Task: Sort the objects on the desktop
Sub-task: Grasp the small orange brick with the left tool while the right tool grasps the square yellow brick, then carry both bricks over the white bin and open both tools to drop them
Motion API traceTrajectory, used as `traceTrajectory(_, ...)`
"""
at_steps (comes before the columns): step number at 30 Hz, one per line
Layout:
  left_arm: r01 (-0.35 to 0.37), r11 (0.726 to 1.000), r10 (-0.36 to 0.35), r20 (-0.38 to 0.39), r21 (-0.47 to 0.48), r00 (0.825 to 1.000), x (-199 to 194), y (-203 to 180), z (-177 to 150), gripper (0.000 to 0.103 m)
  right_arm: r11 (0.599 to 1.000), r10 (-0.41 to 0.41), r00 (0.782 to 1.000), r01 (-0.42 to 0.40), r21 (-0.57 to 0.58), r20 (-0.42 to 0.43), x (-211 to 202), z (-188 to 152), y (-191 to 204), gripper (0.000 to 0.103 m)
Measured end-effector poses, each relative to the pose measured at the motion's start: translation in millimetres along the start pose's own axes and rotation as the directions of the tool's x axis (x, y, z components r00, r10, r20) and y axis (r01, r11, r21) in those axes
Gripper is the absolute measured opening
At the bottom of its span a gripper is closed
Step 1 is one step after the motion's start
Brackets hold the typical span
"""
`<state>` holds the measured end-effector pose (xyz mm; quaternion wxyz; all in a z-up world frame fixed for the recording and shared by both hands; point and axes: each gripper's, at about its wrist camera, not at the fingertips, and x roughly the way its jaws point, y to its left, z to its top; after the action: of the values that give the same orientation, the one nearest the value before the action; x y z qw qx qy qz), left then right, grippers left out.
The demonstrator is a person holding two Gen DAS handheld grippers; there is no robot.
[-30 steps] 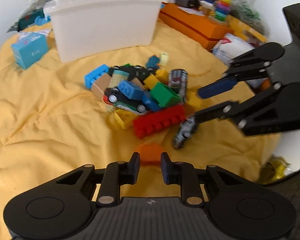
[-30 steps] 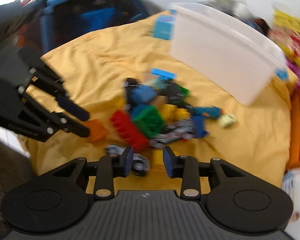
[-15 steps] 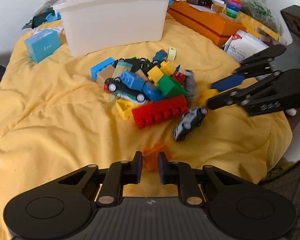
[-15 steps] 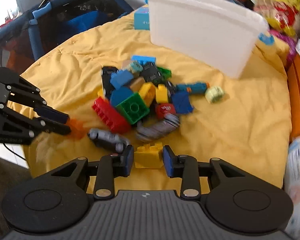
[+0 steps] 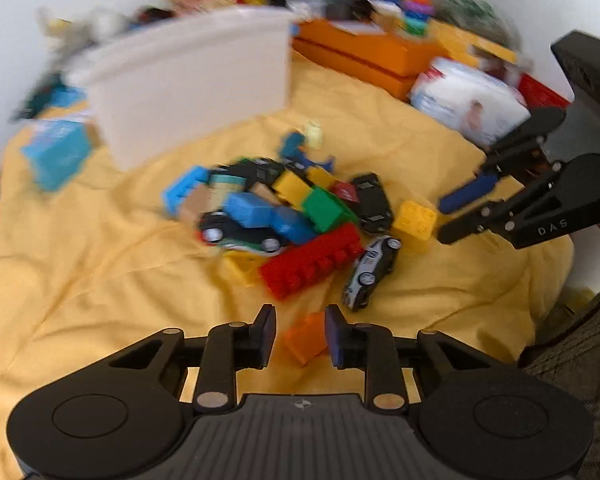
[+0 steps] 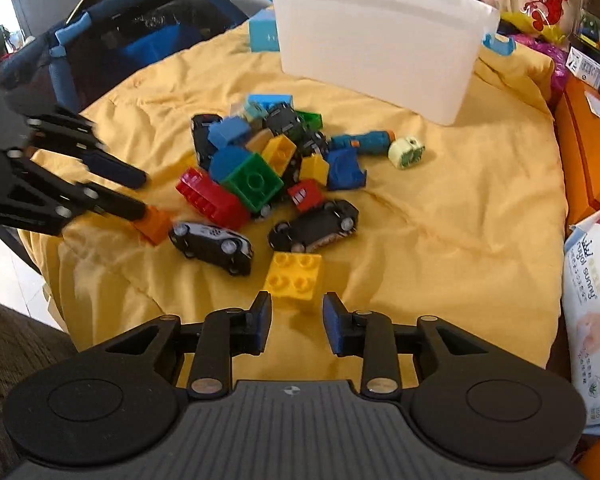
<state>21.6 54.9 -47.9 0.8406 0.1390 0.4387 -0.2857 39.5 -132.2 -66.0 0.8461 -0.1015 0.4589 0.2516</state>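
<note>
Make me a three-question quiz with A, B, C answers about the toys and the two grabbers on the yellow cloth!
1. Where does the orange brick lie?
A. Inside the white bin
B. Between the left gripper's fingers
C. On top of the red brick

2. What colour is the brick right in front of the right gripper?
A. Yellow
B. Green
C. Purple

3. What state is the right gripper in?
A. Shut on a toy car
B. Shut on nothing
C. Open, holding nothing

Answers:
1. B: the left wrist view shows the orange brick in the gap of the left gripper, on the cloth.
2. A: the yellow brick sits just ahead of its fingertips.
3. C: its fingers stand apart with only yellow cloth between them; the silver toy car lies off to the side.
</note>
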Motion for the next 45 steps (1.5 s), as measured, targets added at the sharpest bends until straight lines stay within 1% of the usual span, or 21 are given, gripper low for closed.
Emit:
traceTrajectory(2,0.070,0.996,-0.068,-0.039,0.056,0.997,9,5,8,0.030,1.000,0.004,1.000,-0.004,-0.007,0.009,-2,-3,2,0.033)
traceTrajectory(5,0.165,0.979,-0.151,-0.119,0.120,0.981,24,17,13,0.031,1.000,0.004,1.000,-0.004,0.002,0.013,-3,-6,6,0.033)
traceTrajectory(8,0.291,0.956,-0.280,-0.167,0.044,0.945,33,35,14,0.031,1.000,-0.003,1.000,0.002,0.024,0.017,-5,-9,6,0.033)
traceTrajectory(10,0.310,0.951,-0.304,-0.173,0.011,0.937,34,38,11,0.030,0.999,-0.015,1.000,0.014,0.040,0.019,-7,-11,5,0.033)
traceTrajectory(11,0.311,0.950,-0.301,-0.177,0.026,0.937,31,32,6,0.030,0.999,-0.022,0.999,0.021,0.049,0.026,-9,-12,4,0.033)
traceTrajectory(12,0.293,0.955,-0.280,-0.179,0.052,0.943,30,26,1,0.028,0.998,-0.027,0.999,0.026,0.059,0.030,-10,-13,2,0.033)
traceTrajectory(13,0.254,0.963,-0.238,-0.161,0.086,0.958,27,18,-5,0.017,0.997,-0.032,0.999,0.030,0.071,0.031,-11,-14,0,0.033)
traceTrajectory(14,0.211,0.972,-0.196,-0.135,0.104,0.971,24,12,-10,0.018,0.997,-0.034,0.999,0.031,0.077,0.030,-11,-15,-2,0.033)
traceTrajectory(16,0.121,0.990,-0.116,-0.074,0.075,0.991,18,0,-20,0.017,0.996,-0.037,0.999,0.034,0.087,0.031,-10,-17,-4,0.033)
traceTrajectory(19,0.037,0.999,-0.037,-0.026,0.014,0.999,15,-6,-26,0.017,0.996,-0.037,0.998,0.034,0.079,0.044,-9,-15,-3,0.033)
traceTrajectory(21,-0.015,0.998,0.015,0.003,-0.057,1.000,13,-7,-28,0.017,0.998,-0.046,0.997,0.043,0.054,0.056,-6,-11,-1,0.033)
traceTrajectory(23,-0.052,0.992,0.053,0.012,-0.116,0.998,16,-3,-26,0.017,0.998,-0.057,0.996,0.056,0.015,0.065,2,-8,3,0.033)
traceTrajectory(25,-0.067,0.985,0.070,0.016,-0.157,0.997,20,-2,-26,0.018,0.999,-0.049,0.997,0.050,-0.012,0.067,11,-7,6,0.042)
traceTrajectory(28,-0.084,0.981,0.089,0.021,-0.173,0.996,19,-3,-28,0.019,0.998,-0.045,0.997,0.048,-0.049,0.062,20,-7,12,0.049)
traceTrajectory(30,-0.091,0.979,0.098,0.030,-0.181,0.995,22,-5,-28,0.019,0.996,-0.061,0.996,0.065,-0.057,0.063,27,-7,14,0.049)
traceTrajectory(31,-0.093,0.978,0.101,0.035,-0.189,0.994,23,-6,-29,0.019,0.996,-0.064,0.996,0.068,-0.057,0.065,30,-8,13,0.044)
traceTrajectory(32,-0.094,0.976,0.103,0.036,-0.198,0.994,23,-5,-29,0.018,0.996,-0.071,0.995,0.075,-0.056,0.068,31,-9,13,0.035)
traceTrajectory(36,-0.108,0.975,0.121,0.053,-0.194,0.991,14,-6,-26,0.017,0.995,-0.084,0.995,0.087,-0.046,0.058,22,-5,6,0.035)
traceTrajectory(38,-0.116,0.973,0.136,0.087,-0.201,0.987,1,-3,-17,0.017,0.993,-0.103,0.991,0.107,-0.050,0.086,10,2,0,0.035)
traceTrajectory(41,-0.130,0.969,0.168,0.174,-0.208,0.970,-23,10,12,0.017,0.990,-0.135,0.977,0.141,-0.028,0.167,-11,29,-15,0.035)
traceTrajectory(45,-0.187,0.964,0.238,0.300,-0.186,0.924,-45,36,68,0.017,0.985,-0.163,0.937,0.174,-0.008,0.308,-33,79,-38,0.036)
